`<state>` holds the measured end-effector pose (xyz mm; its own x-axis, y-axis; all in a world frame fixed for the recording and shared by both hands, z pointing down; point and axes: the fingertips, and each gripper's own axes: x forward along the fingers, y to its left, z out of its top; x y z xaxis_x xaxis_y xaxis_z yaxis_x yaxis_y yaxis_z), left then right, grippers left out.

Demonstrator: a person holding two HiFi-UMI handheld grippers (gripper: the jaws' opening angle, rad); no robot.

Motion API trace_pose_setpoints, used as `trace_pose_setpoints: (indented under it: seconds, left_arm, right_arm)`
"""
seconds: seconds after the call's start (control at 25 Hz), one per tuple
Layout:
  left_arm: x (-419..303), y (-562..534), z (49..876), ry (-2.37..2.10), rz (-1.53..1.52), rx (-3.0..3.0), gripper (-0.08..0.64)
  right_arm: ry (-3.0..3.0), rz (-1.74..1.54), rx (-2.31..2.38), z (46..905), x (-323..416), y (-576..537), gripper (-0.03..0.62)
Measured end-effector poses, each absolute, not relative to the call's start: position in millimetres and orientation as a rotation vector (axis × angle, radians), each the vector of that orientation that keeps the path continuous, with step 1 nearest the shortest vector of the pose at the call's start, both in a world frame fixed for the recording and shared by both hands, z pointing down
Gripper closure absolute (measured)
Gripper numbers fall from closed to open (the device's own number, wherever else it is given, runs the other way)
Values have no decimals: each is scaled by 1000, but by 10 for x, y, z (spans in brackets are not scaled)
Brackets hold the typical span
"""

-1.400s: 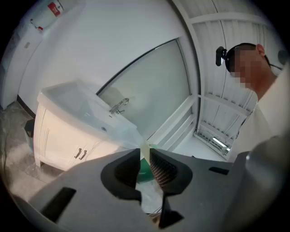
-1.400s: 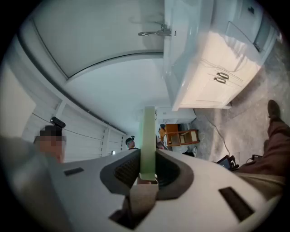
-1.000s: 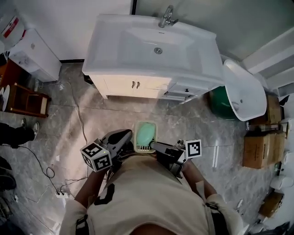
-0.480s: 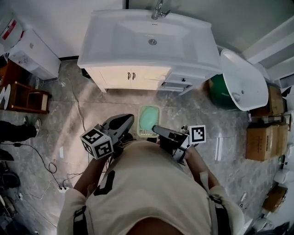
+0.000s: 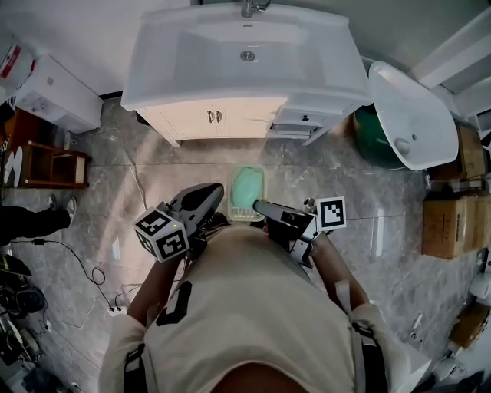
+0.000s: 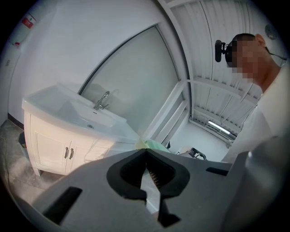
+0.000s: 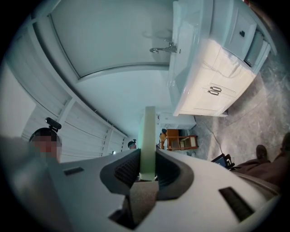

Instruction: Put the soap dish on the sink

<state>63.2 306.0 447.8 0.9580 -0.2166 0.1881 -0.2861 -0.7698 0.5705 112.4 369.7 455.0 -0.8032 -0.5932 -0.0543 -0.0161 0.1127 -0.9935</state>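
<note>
The soap dish (image 5: 247, 188), pale yellow-green with a green soap in it, hangs over the floor in front of me, short of the white sink (image 5: 322, 69). My right gripper (image 5: 257, 205) is shut on its right rim, and the rim stands as a pale green strip (image 7: 147, 136) between the pads in the right gripper view (image 7: 147, 170). At the dish's left side, my left gripper (image 5: 221, 196) has its tips closed on a thin edge of the dish (image 6: 152, 145), which shows just past them (image 6: 146, 152). The sink (image 6: 77, 111) and its faucet (image 5: 249, 8) lie ahead.
A white cabinet (image 5: 222, 119) with two doors carries the sink. A loose white basin (image 5: 406, 115) leans over a green bucket (image 5: 372, 142) at the right. A wooden shelf (image 5: 42, 165) and a white unit (image 5: 46, 88) stand left; cardboard boxes (image 5: 449, 222) right; cables (image 5: 100, 284) on the floor.
Both grippers have carried the soap dish forward together, and the sink and cabinet have slid up towards the top edge of the head view. The hold on the dish looks unchanged.
</note>
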Motion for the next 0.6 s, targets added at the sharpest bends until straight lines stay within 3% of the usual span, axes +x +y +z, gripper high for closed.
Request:
trace_pose_setpoints:
  seconds: [0.6]
  left_arm:
    - [1045,3217,4624,-460,217,2420,540]
  right_arm:
    - [1955,-1817,-497,4693,1549,3796,503]
